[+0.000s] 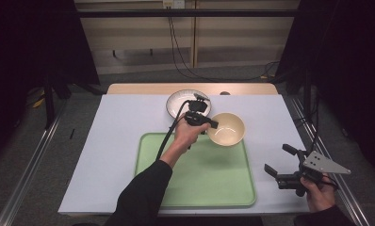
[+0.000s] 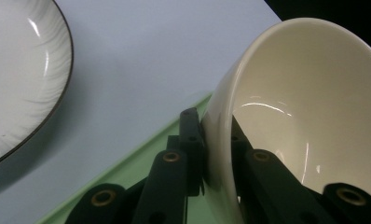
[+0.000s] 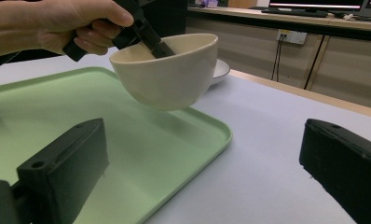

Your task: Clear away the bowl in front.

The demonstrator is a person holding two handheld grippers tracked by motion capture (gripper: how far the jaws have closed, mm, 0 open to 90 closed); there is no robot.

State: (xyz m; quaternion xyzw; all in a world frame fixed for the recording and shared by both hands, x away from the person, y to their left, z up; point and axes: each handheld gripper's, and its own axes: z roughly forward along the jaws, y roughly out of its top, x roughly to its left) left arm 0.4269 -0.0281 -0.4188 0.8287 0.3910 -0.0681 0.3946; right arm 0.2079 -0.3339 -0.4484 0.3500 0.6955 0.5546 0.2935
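A green tray (image 1: 199, 181) lies on a pale table (image 1: 115, 141), and its flat inner surface is bare and open to reach from any side. At the tray's 1 o'clock corner, a cream bowl (image 1: 226, 128) hangs clear of the surface, pinched at its rim by the left gripper (image 1: 205, 123); the hand (image 1: 188, 134) and forearm cross the tray's 10 o'clock part. A white plate (image 1: 176, 101) lies on the table just beyond, at 12 o'clock, near the bowl. The right gripper (image 1: 279, 160), jaws spread wide, sits off the tray's 3 o'clock edge. Table at 9 o'clock is open.
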